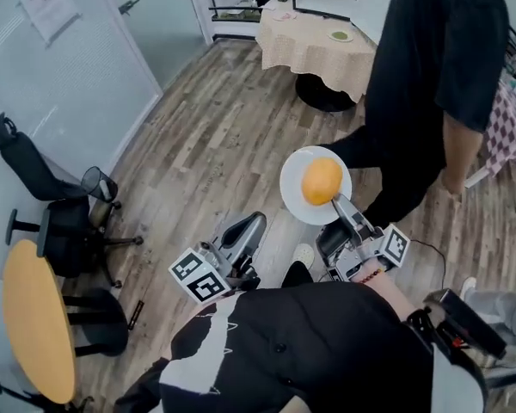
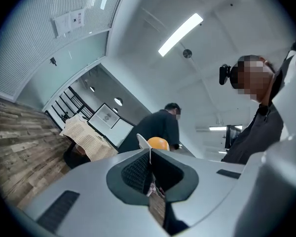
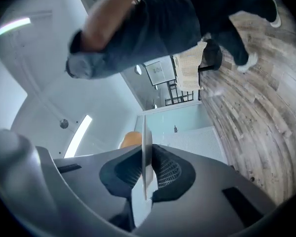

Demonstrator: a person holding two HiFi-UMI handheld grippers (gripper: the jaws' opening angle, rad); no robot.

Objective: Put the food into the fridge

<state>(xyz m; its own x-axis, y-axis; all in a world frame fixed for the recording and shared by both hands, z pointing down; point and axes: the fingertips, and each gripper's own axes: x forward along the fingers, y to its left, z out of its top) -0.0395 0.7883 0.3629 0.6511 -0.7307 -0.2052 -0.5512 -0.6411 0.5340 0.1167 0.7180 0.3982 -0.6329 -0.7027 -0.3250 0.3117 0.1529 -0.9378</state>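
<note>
A round orange food (image 1: 322,181) lies on a white plate (image 1: 294,183) held over the wooden floor. My right gripper (image 1: 337,201) is shut on the plate's near rim. In the right gripper view the plate (image 3: 145,147) stands edge-on between the pads, with the orange food (image 3: 130,139) just behind it. To the left, my left gripper (image 1: 256,222) is lower, and its jaws are closed together with nothing in them. The left gripper view shows the pads of the left gripper (image 2: 150,154) meeting, with the plate (image 2: 142,142) and orange food (image 2: 159,143) beyond them.
A person in black (image 1: 421,84) stands close behind the plate. Further back is a table with a patterned cloth (image 1: 314,46) bearing a small dish (image 1: 340,35). An office chair (image 1: 60,213) and a round wooden table (image 1: 34,317) are at the left, by a glass wall (image 1: 69,50).
</note>
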